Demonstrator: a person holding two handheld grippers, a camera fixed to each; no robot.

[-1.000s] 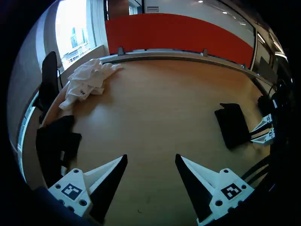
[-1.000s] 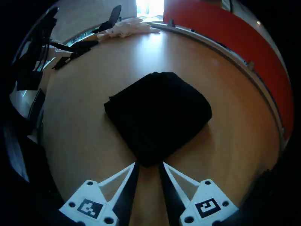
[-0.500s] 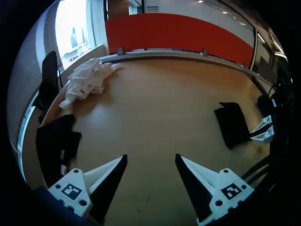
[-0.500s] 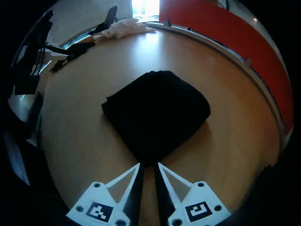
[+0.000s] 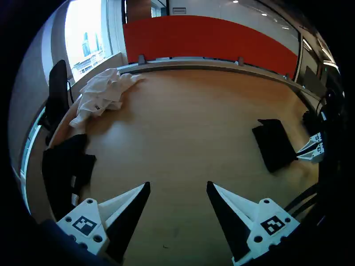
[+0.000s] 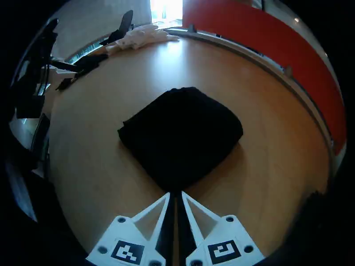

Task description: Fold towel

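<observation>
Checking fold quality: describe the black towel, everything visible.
The black towel is folded into a compact, roughly square pad of soft, matte cloth, lying flat on the wooden table. A fold layer shows at its left corner. Its near corner reaches the tips of the right gripper, whose jaws are nearly closed; whether they pinch it is unclear. Nothing else touches it.
</observation>
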